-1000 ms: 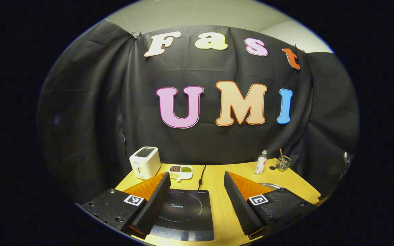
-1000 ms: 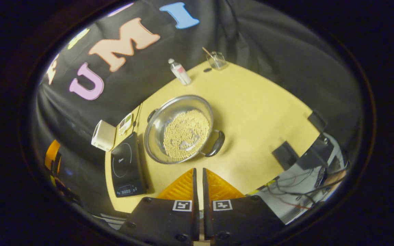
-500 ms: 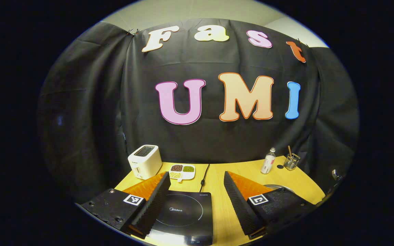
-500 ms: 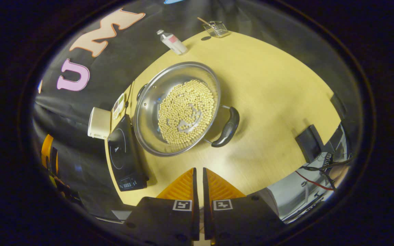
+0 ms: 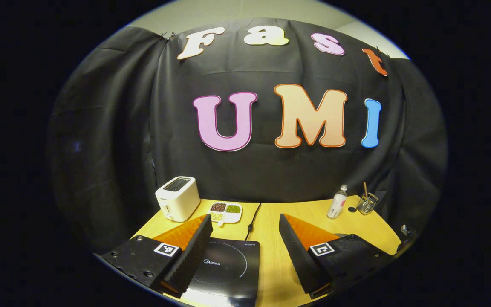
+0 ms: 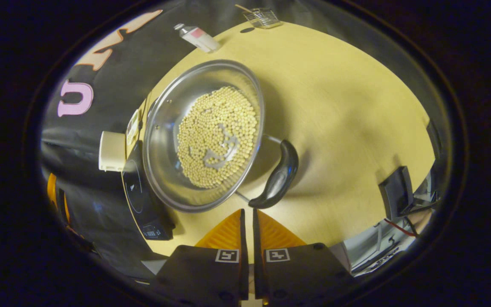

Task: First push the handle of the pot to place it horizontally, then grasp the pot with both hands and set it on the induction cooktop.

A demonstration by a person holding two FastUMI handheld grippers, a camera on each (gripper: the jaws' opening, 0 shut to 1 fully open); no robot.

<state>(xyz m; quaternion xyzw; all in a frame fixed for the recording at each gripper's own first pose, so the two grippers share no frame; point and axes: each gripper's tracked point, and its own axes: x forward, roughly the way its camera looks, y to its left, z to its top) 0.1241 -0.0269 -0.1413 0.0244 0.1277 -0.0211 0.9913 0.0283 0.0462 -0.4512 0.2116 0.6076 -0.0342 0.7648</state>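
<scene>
A steel pot (image 6: 164, 140) holding pale beans sits on the wooden table (image 6: 348, 106), with a dark side handle (image 6: 278, 177) facing my right gripper (image 6: 247, 212). That gripper is shut with nothing between its fingers, its tips just short of the handle's near end. The black induction cooktop (image 5: 228, 266) lies between the fingers of my left gripper (image 5: 245, 219), which stands open above it. In the right gripper view the cooktop (image 6: 137, 192) lies just left of the pot. A sliver of the pot's rim (image 5: 341, 234) peeks out behind the left gripper's right finger.
A white toaster (image 5: 177, 204) and a small dish of beans (image 5: 225, 211) stand at the back left. A bottle (image 5: 337, 207) and a wire cup (image 5: 367, 204) stand at the back right. The cooktop's cord (image 5: 252, 221) runs to the wall. Black brackets (image 6: 394, 192) sit at the table's edge.
My right gripper has come down close to the pot, whose handle now lies just ahead of its tips. My left gripper has drawn back slightly and stays open.
</scene>
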